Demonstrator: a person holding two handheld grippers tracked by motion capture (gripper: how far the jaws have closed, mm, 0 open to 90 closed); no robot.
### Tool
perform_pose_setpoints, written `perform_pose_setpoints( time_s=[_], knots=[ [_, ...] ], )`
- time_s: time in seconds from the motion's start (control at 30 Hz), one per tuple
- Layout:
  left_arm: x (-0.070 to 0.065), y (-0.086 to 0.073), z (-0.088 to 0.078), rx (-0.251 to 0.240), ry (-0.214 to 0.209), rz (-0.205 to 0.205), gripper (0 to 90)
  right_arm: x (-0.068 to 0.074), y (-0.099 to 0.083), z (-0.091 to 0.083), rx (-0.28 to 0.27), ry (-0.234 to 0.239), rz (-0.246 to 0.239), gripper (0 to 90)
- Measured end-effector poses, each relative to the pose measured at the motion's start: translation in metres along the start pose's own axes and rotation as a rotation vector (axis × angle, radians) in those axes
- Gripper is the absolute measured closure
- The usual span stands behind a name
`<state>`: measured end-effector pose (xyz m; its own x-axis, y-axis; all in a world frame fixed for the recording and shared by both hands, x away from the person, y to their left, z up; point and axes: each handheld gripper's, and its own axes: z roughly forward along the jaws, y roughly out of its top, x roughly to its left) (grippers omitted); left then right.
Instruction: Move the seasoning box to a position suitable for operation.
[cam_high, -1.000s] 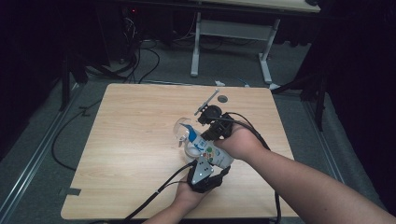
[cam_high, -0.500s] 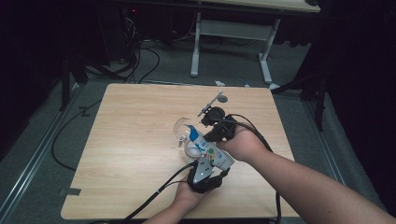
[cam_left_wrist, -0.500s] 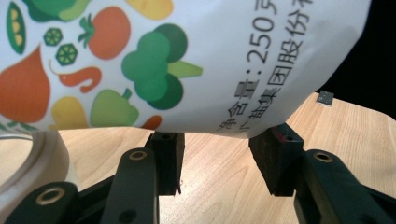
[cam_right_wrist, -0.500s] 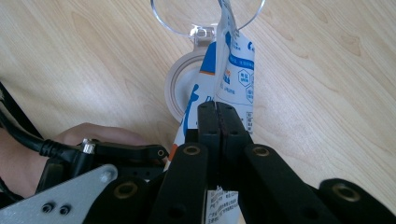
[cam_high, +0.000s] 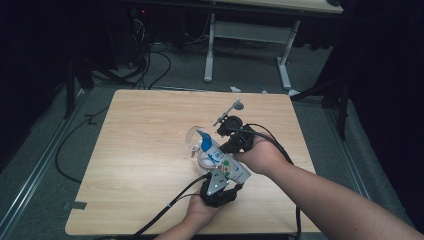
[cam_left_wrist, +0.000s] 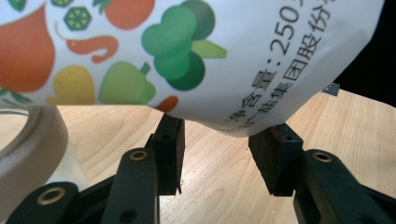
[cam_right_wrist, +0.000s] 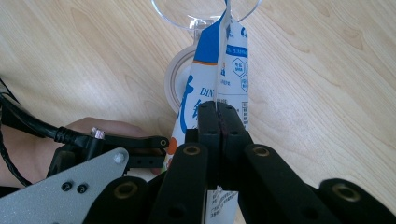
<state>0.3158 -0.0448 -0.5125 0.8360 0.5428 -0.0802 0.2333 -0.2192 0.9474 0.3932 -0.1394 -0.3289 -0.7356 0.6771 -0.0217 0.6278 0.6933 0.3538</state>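
I am holding a soft white pouch with blue print and bright vegetable pictures (cam_high: 223, 161) over the light wooden tabletop (cam_high: 145, 130), a little right of its middle. My left claw (cam_high: 218, 186) is at the bottom end of the pouch. In the left gripper view the pouch (cam_left_wrist: 196, 56) is sitting between its two black jaws, which are about half open, and the fat bottom of the pouch is filling the gap. The pads look like they are pressing on its sides.

My right claw (cam_high: 231, 142) is pinching the pouch higher up. In the right gripper view its jaws are squeezed almost flat together on the thin folded edge of the pouch (cam_right_wrist: 219, 79).

The top of the pouch is pointing into a clear round plastic cup (cam_high: 196, 139), which is resting on the tabletop just past my right claw. A white round lid (cam_high: 205, 161) is lying under the pouch, close to the cup. Near the far edge, a small grey round thing on a thin stick (cam_high: 230, 110) is lying apart from my claws.
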Motion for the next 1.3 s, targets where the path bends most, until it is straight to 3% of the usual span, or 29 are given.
perform_pose_setpoints(
  time_s=[0.83,1.3],
  knots=[
    [0.002,-0.006,-0.002,-0.001,0.013,-0.021,57.8,0.000,-0.003,-0.004,-0.009,-0.017,0.005,90.0],
    [0.002,-0.006,-0.013,-0.020,-0.008,-0.001,50.4,-0.002,-0.001,-0.007,-0.038,-0.010,0.017,90.0]
  ],
)
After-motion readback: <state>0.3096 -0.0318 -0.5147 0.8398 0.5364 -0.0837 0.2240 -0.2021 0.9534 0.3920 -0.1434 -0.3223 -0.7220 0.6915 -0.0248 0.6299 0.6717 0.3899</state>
